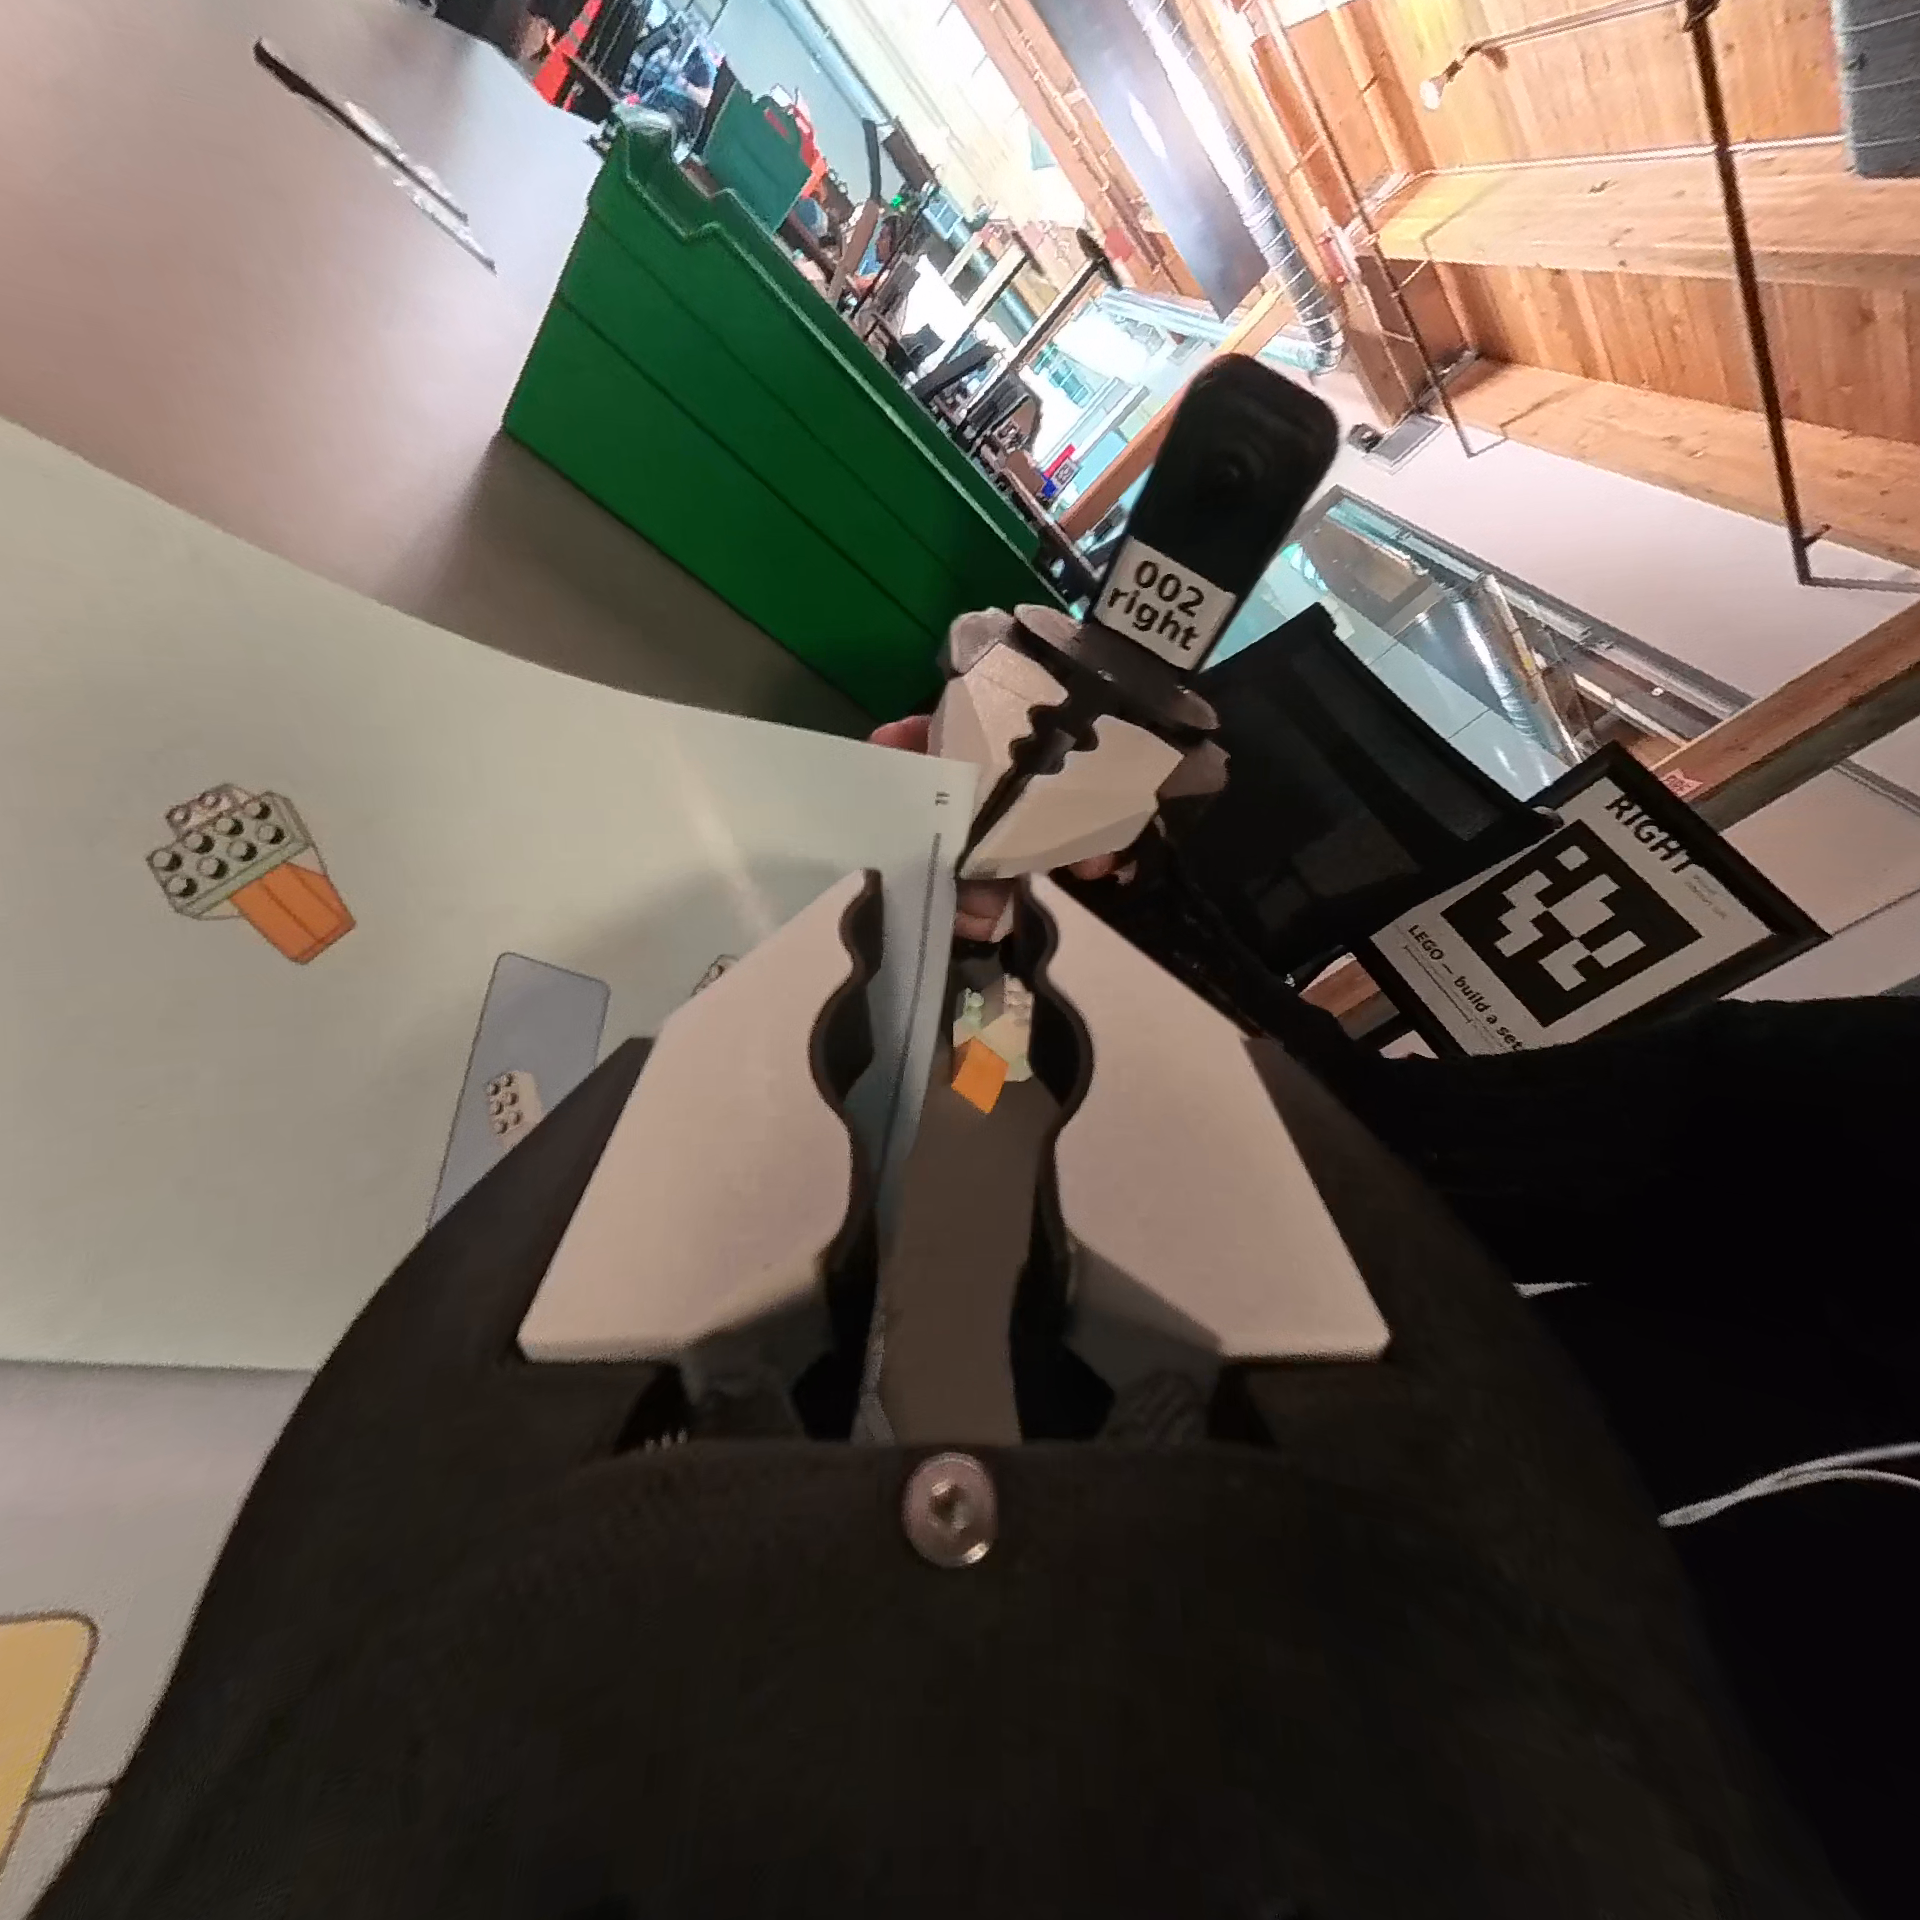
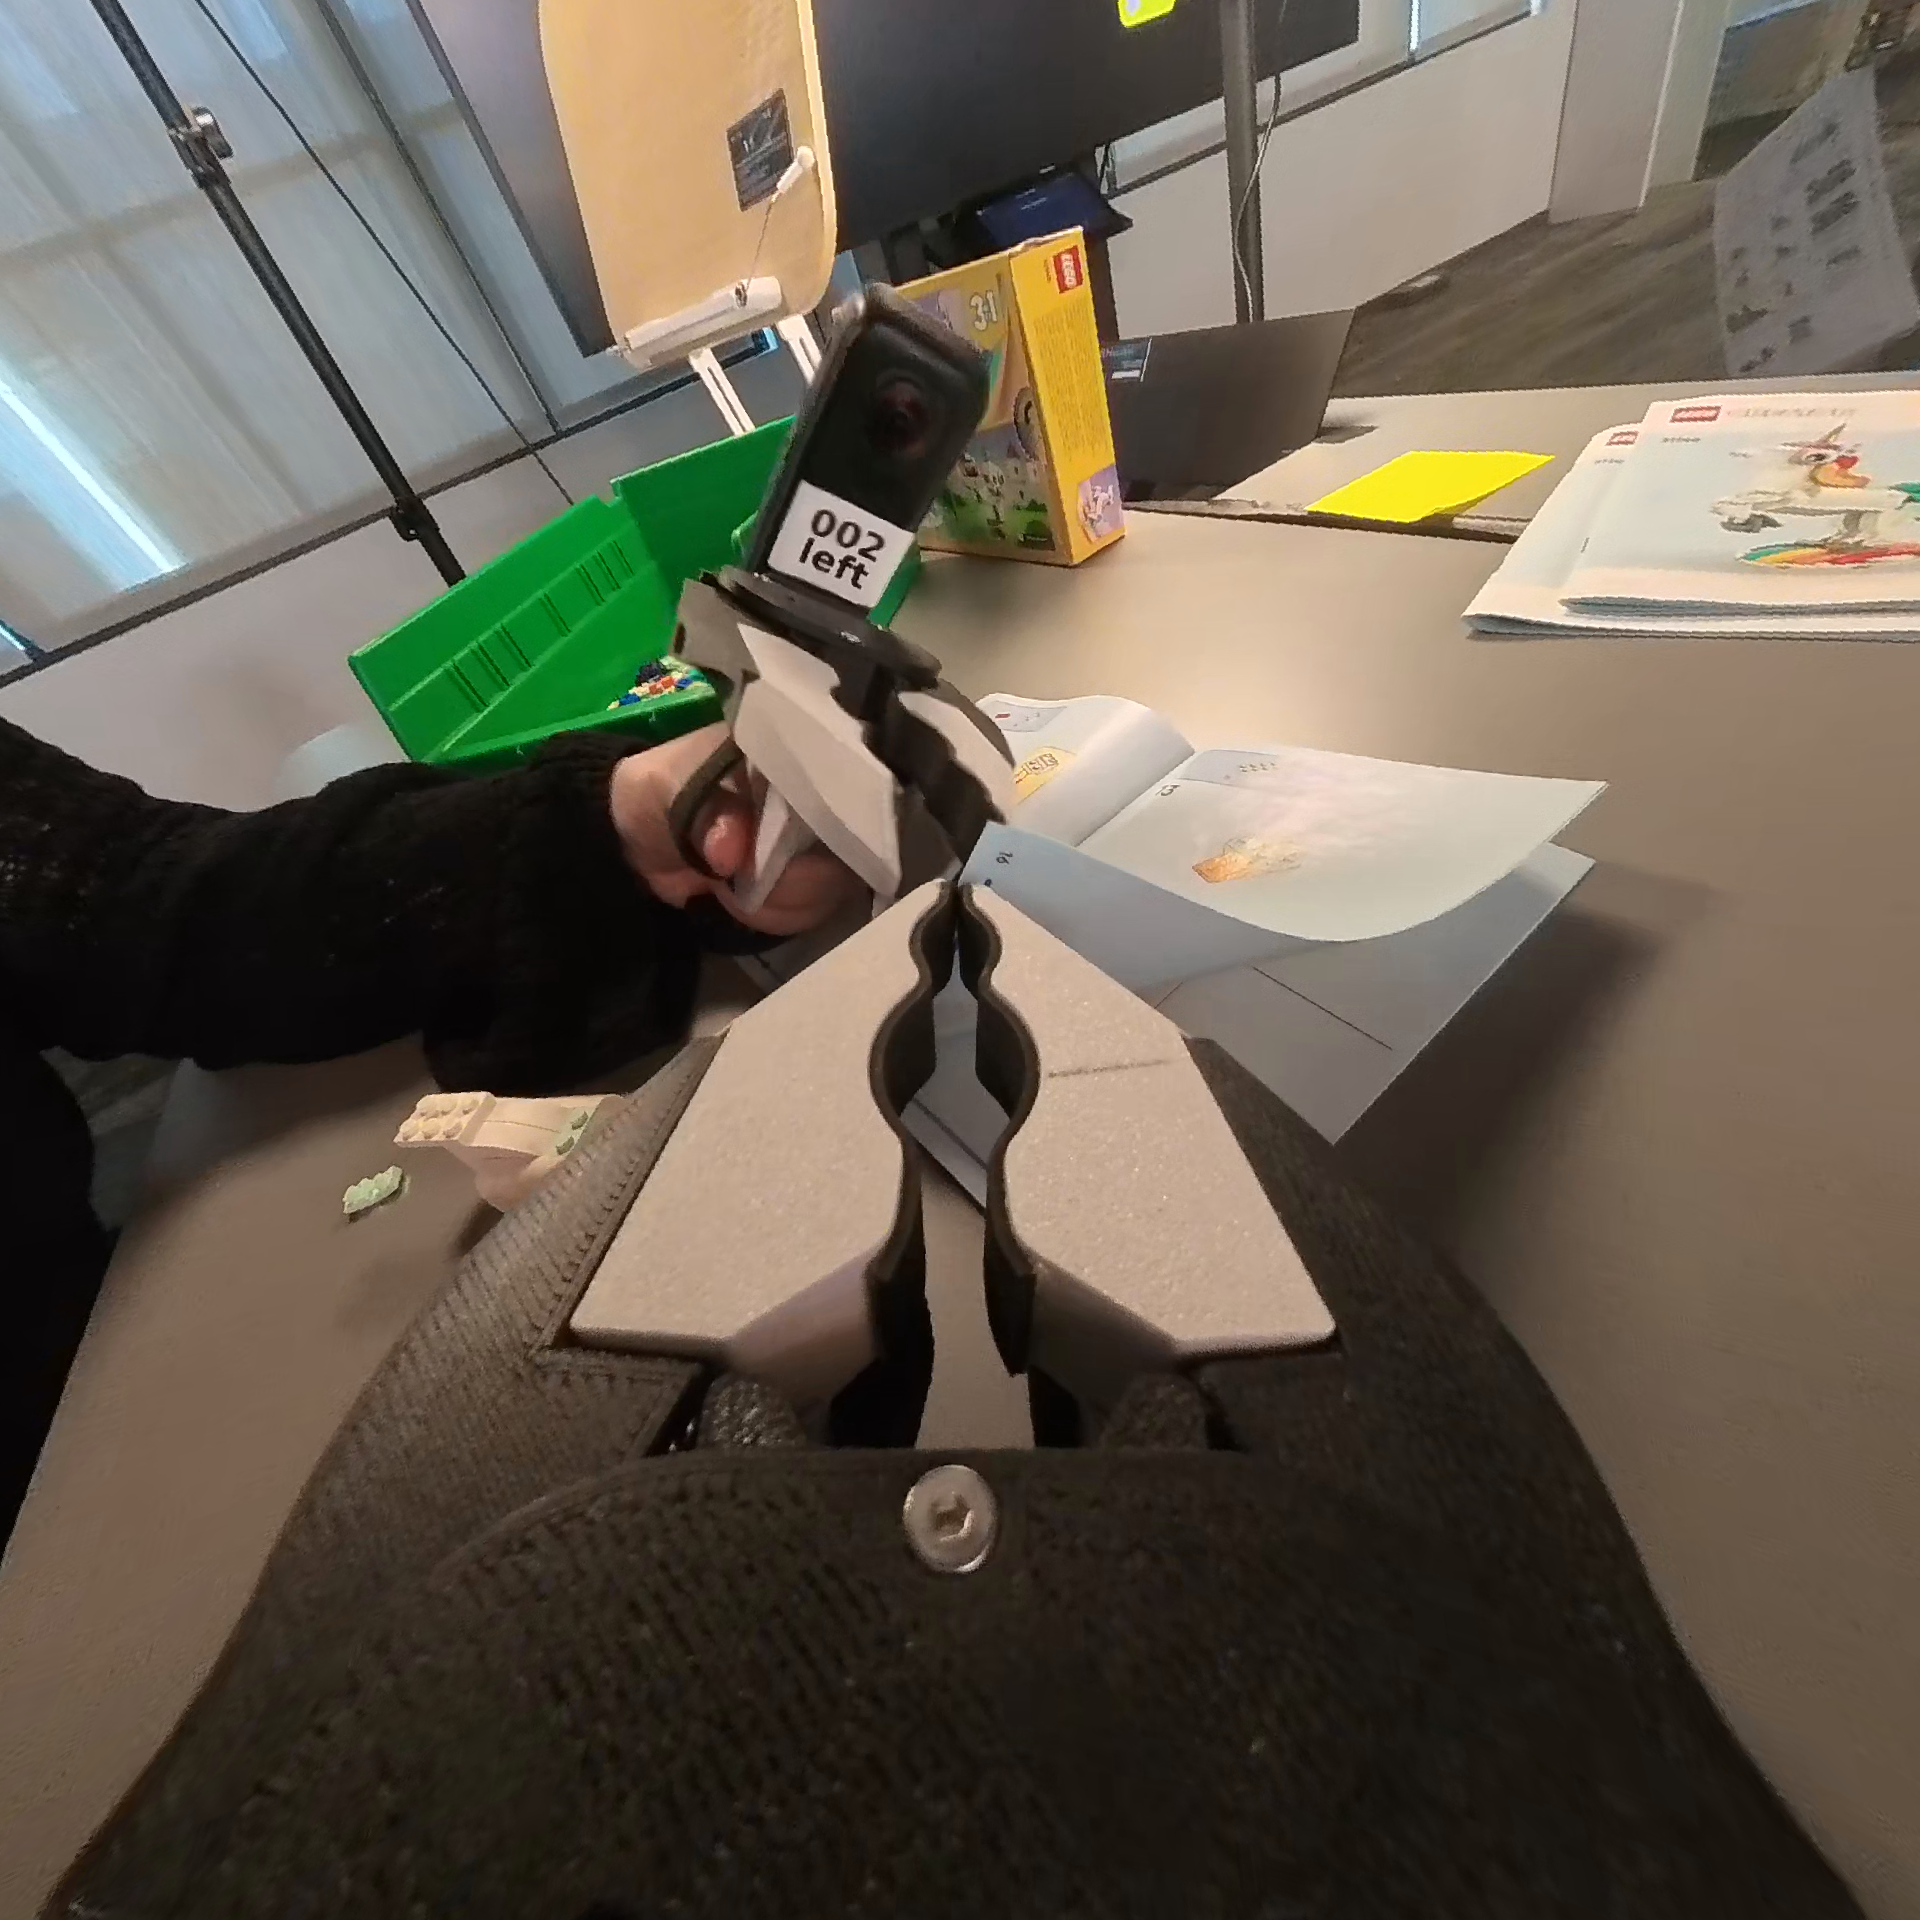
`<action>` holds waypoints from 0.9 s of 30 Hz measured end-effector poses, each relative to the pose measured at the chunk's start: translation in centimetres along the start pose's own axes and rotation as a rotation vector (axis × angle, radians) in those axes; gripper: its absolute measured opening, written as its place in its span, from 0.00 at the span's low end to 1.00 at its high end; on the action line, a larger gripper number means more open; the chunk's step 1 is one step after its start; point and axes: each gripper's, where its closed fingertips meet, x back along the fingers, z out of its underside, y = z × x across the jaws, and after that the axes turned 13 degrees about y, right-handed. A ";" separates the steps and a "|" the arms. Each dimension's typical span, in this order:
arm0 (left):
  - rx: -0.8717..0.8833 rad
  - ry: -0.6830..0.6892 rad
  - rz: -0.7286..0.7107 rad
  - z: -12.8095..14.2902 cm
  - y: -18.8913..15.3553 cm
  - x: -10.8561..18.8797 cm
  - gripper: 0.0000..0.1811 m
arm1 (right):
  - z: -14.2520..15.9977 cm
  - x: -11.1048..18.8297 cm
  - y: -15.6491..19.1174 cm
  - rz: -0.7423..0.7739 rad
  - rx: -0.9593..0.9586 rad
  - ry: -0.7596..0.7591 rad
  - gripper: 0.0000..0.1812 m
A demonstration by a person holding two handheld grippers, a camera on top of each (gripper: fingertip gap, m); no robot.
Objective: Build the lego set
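Both claws clench one pale-blue booklet page [image 2: 1247,862]: left claw [image 1: 920,894], right claw [image 2: 961,899]. White printed labels mark their cameras; a yellow printed box [image 2: 1029,416] stands on the grey worktop [image 2: 1558,1143].

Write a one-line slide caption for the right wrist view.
Both grippers meet at a lifted page of the open instruction booklet; a partly built white model lies on the grey table.

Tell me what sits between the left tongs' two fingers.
A lifted page of the open instruction booklet runs edge-on between the left tongs, seen in the left wrist view.
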 end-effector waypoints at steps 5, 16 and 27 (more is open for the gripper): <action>0.027 0.046 -0.037 0.5 0.7 -0.5 0.07 | 0.2 0.2 -0.2 0.005 -0.003 0.011 0.00; 0.014 0.086 -0.007 1.0 0.2 -0.9 0.07 | 0.3 0.3 -0.1 -0.006 -0.012 0.016 0.00; 0.011 0.085 -0.008 1.1 0.2 -0.8 0.00 | 0.4 0.4 -0.1 -0.011 -0.024 0.016 0.00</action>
